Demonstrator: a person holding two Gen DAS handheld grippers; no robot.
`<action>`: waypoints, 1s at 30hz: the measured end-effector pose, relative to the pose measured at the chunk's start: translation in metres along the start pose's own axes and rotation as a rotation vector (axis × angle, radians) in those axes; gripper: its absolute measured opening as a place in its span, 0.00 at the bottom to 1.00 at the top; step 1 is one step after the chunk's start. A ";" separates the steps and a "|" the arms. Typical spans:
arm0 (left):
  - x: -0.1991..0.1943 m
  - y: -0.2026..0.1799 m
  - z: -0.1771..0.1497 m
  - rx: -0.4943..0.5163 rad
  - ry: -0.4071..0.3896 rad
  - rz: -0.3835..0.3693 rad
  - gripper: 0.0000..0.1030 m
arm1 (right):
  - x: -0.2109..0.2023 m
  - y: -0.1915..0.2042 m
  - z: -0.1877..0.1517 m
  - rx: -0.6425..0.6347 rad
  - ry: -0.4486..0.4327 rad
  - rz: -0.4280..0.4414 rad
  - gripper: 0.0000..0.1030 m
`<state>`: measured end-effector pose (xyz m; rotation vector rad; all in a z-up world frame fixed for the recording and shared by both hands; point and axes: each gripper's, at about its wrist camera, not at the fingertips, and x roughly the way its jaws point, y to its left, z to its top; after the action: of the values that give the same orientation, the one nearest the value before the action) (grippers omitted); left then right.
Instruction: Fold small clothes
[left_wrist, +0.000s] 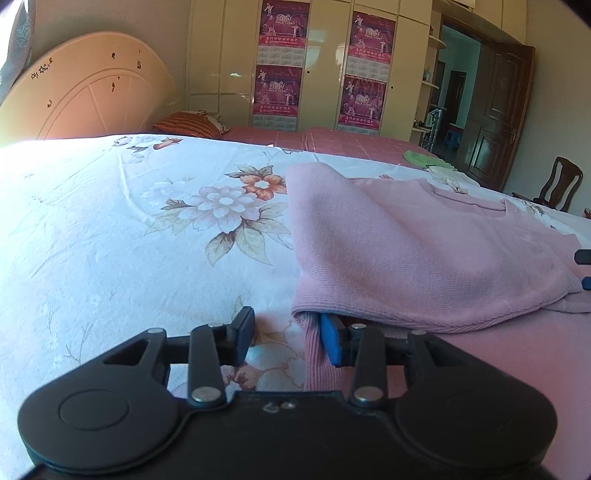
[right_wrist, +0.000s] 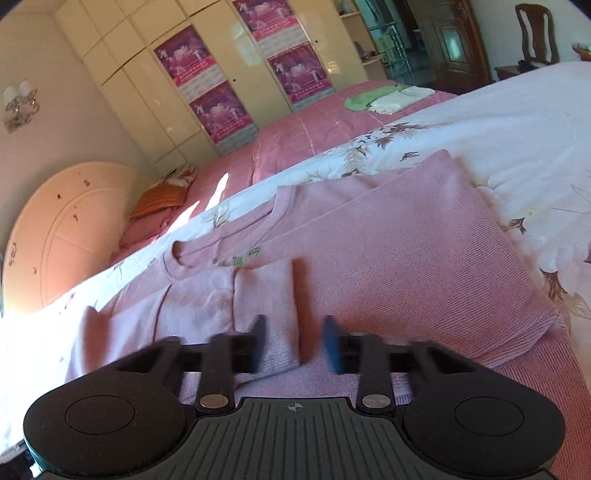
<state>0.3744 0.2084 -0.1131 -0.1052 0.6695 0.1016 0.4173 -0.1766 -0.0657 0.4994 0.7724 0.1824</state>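
A pink sweater (left_wrist: 424, 251) lies part-folded on a floral bedspread (left_wrist: 129, 221), 1 sleeve already laid across its body, collar toward the far side of the bed. The left gripper (left_wrist: 286, 336) sits low at the garment's near left corner, jaws partly apart: its right pad is tucked under the ribbed hem, its left pad rests on bare bedspread, and nothing is pinched between them. In the right wrist view the right gripper (right_wrist: 295, 343) hovers over the folded sleeve (right_wrist: 266, 314) with jaws apart and empty, its fingers blurred.

To do this step well, it seems best for the left jaws to slide further in so both layers of hem sit between the pads before closing; a bite on the top layer alone would likely let the fold drag open. The right gripper would do well to take the matching edge opposite, so that the 2 hands lift together and the fold lands square.

The knit looks soft and fairly thick, ribbed at hem and cuff, with a small green label (right_wrist: 245, 258) near the neckline. Green and white cloths (right_wrist: 388, 98) lie well apart at the bed's far end.
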 end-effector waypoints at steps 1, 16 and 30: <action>-0.001 -0.001 0.001 0.000 -0.002 0.002 0.37 | 0.004 -0.001 0.003 0.000 0.009 0.012 0.63; 0.007 -0.001 0.006 -0.011 -0.006 -0.019 0.37 | -0.011 0.016 -0.001 -0.208 -0.026 -0.022 0.03; 0.004 0.006 0.008 -0.019 0.018 -0.044 0.39 | -0.016 0.010 -0.017 -0.210 -0.024 -0.087 0.03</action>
<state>0.3818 0.2154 -0.1096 -0.1391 0.6834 0.0643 0.3941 -0.1671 -0.0607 0.2683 0.7404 0.1742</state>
